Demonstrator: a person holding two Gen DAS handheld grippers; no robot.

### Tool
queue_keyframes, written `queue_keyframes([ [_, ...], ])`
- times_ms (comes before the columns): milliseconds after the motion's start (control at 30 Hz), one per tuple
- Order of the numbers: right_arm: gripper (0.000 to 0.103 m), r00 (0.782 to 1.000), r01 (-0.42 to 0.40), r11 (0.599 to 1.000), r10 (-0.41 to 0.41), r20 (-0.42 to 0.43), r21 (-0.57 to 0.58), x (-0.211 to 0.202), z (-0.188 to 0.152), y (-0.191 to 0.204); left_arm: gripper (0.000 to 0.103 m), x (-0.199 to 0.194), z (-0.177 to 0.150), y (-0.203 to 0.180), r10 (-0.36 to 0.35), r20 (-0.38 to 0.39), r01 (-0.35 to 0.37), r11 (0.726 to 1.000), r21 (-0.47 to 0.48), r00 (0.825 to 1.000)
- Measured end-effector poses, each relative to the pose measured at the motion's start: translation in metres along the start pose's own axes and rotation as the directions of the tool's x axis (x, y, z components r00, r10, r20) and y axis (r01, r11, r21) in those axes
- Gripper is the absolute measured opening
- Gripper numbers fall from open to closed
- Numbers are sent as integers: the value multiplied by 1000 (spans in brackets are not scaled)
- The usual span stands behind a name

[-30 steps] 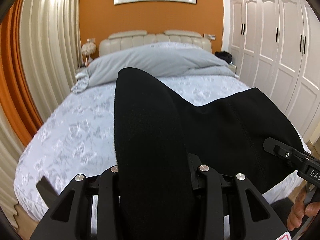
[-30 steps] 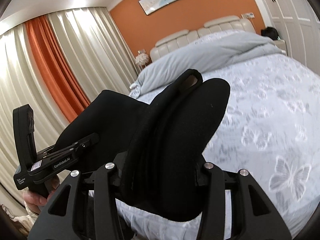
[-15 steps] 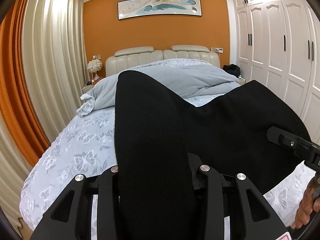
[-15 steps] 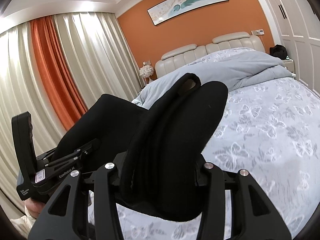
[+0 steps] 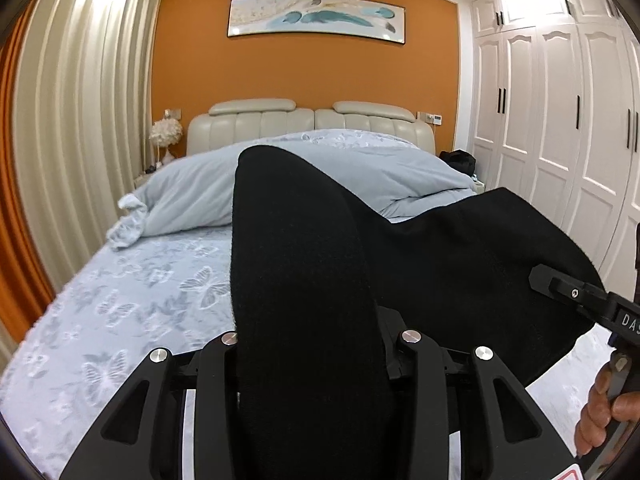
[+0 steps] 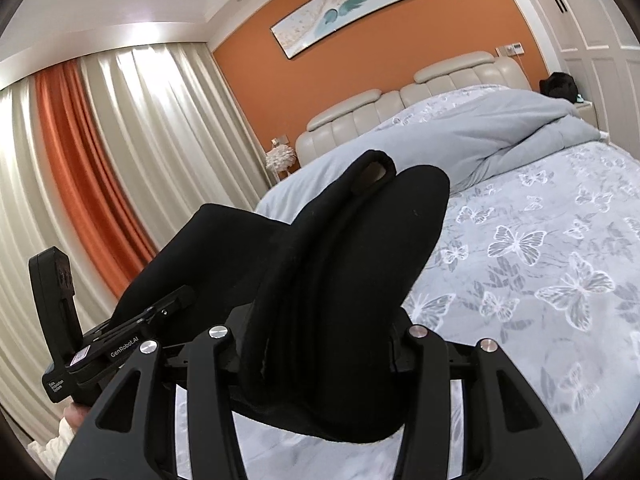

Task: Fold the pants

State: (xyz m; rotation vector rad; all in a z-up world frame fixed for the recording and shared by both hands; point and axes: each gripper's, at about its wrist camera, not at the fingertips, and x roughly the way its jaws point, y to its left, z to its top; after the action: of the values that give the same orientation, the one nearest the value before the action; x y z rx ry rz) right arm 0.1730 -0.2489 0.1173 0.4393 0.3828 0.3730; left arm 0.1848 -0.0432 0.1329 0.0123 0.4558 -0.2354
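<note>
The black pants [image 5: 304, 280] are held up in the air above the bed, stretched between both grippers. My left gripper [image 5: 312, 344] is shut on one bunched end of the pants, which hides its fingertips. My right gripper [image 6: 320, 332] is shut on the other bunched end [image 6: 352, 264], where a small belt loop sticks up. The right gripper also shows at the right edge of the left wrist view [image 5: 580, 300]. The left gripper also shows at the left of the right wrist view [image 6: 120, 340]. The pants sag between them.
A bed with a pale blue butterfly sheet [image 5: 140, 300] lies below and ahead. A grey-blue duvet [image 5: 360, 176] is heaped near the cream headboard [image 5: 312, 120]. White wardrobes [image 5: 560, 120] stand on the right, curtains [image 5: 80, 120] on the left.
Both grippers have risen and tilted up with the pants still clamped. More of the orange wall and painting shows, and the bed sits lower in both views.
</note>
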Motion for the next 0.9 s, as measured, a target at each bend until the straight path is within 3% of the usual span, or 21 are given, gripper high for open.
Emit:
queue_keyframes([
  [300, 44, 1000, 10, 1000, -9, -29, 25, 102, -24, -70, 36, 112, -29, 16, 17, -5, -18, 1000, -25, 1000],
  [433, 46, 996, 38, 998, -33, -85, 57, 147, -52, -105, 37, 161, -53, 26, 31, -42, -32, 999, -29, 999],
  [533, 58, 968, 141, 988, -125, -216, 59, 177, -82, -134, 48, 205, -83, 39, 43, -159, -51, 998, -45, 986],
  [567, 59, 938, 223, 973, -196, -286, 63, 185, -97, -152, 49, 221, -96, 45, 39, -225, -53, 997, -53, 973],
  [600, 71, 931, 238, 967, -200, -306, 91, 185, -102, -162, 49, 241, -113, 57, 30, -325, -58, 995, -76, 945],
  [633, 70, 946, 207, 966, -156, -284, 156, 176, -103, -172, 54, 244, -122, 67, 12, -348, -56, 992, -117, 937],
  [667, 68, 955, 252, 952, -215, -206, 176, 153, -95, -171, 54, 237, -125, 79, -41, -313, -19, 982, -187, 949],
  [700, 65, 948, 297, 944, -274, -161, 142, 142, -88, -164, 54, 218, -123, 89, -50, -257, -13, 971, -239, 965],
  [733, 62, 951, 295, 952, -284, -122, 86, 133, -80, -152, 53, 205, -117, 90, -20, -230, -36, 971, -234, 973],
  [767, 55, 966, 240, 970, -236, -106, 30, 131, -69, -135, 54, 190, -107, 88, 20, -184, -60, 974, -219, 983],
  [800, 55, 972, 211, 978, -210, -106, 1, 133, -62, -119, 56, 171, -92, 82, 39, -99, -57, 981, -187, 994],
  [900, 55, 983, 127, 990, -133, -122, -58, 159, -49, -82, 82, 153, -60, 56, 45, 5, -44, 993, -111, 999],
])
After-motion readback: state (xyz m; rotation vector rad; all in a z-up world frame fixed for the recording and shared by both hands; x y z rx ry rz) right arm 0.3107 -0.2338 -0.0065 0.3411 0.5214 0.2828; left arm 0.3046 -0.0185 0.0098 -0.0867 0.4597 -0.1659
